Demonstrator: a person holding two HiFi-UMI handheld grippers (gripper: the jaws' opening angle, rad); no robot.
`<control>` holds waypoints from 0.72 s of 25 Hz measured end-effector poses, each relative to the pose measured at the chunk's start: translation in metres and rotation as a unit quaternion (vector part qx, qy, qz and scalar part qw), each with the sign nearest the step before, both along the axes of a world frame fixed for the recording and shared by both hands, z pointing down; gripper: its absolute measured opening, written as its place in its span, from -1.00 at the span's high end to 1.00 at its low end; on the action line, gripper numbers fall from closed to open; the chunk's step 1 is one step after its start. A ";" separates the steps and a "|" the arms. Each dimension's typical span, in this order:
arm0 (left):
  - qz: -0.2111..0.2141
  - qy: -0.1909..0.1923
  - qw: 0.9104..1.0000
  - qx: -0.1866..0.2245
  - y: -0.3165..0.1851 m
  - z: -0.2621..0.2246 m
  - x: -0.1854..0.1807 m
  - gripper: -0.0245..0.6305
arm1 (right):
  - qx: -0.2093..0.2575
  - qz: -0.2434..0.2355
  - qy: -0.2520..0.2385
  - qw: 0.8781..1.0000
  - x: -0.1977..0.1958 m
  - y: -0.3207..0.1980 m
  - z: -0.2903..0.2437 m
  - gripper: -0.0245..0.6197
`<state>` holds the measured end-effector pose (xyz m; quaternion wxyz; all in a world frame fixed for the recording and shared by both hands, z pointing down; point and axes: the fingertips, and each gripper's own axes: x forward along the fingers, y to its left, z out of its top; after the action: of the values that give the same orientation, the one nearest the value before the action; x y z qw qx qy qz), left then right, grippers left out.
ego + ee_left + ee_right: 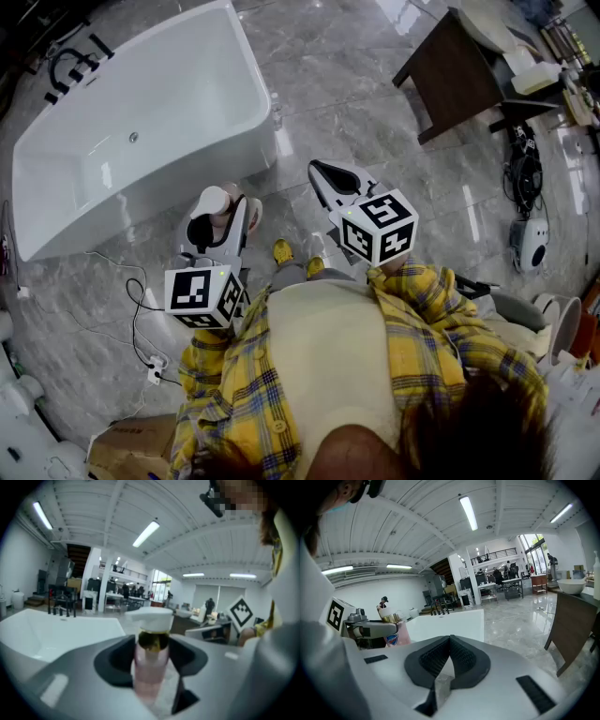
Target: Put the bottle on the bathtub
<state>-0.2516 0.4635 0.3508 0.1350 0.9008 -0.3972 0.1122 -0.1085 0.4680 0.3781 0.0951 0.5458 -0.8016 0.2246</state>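
A pink bottle (215, 202) with a white pump cap and gold collar stands upright between the jaws of my left gripper (221, 210), which is shut on it. In the left gripper view the bottle (151, 665) fills the gap between the pads. The white bathtub (246, 89) lies on the floor ahead and to the left, a short way beyond the bottle, and shows as the bathtub (56, 630) at the left. My right gripper (330, 174) hangs to the right, shut with nothing in it (450, 641). From there I see the bottle (391, 632) and bathtub (450, 623).
A black faucet (75, 61) sits at the tub's far left end. A dark wooden table (455, 70) with a white basin stands at the upper right. Cables and a power strip (153, 372) lie on the marble floor at the left. A cardboard box (131, 441) is at the bottom left.
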 end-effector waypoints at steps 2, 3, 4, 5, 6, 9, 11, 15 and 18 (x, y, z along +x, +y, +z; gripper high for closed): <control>0.000 -0.001 1.000 -0.001 -0.005 0.002 0.002 0.26 | -0.001 0.000 0.000 1.000 0.002 -0.005 0.002 0.89; 0.001 -0.001 1.000 -0.002 -0.007 0.003 0.002 0.26 | -0.001 0.001 -0.001 1.000 0.002 -0.008 0.002 0.89; 0.002 -0.001 1.000 -0.003 -0.010 0.004 0.003 0.26 | -0.001 0.002 -0.002 1.000 0.003 -0.010 0.003 0.89; 0.003 -0.001 1.000 -0.004 -0.012 0.005 0.004 0.26 | -0.002 0.004 -0.003 1.000 0.004 -0.012 0.004 0.89; 0.004 0.000 1.000 -0.005 -0.014 0.006 0.004 0.26 | -0.002 0.007 -0.003 1.000 0.004 -0.014 0.005 0.88; 0.007 0.002 1.000 -0.008 -0.021 0.010 0.002 0.26 | -0.004 0.011 -0.003 1.000 0.003 -0.020 0.008 0.88; 0.009 0.001 1.000 -0.008 -0.026 0.012 0.001 0.26 | -0.005 0.011 -0.003 1.000 0.001 -0.024 0.009 0.88; 0.014 0.002 1.000 -0.010 -0.034 0.014 -0.001 0.26 | -0.012 0.014 0.003 1.000 -0.001 -0.032 0.012 0.88; 0.017 0.006 1.000 -0.011 -0.041 0.014 -0.004 0.26 | -0.016 0.013 0.010 1.000 -0.008 -0.039 0.014 0.88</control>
<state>-0.2561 0.4221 0.3653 0.1452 0.9065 -0.3798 0.1136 -0.1167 0.4295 0.3918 0.1089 0.5564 -0.7901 0.2329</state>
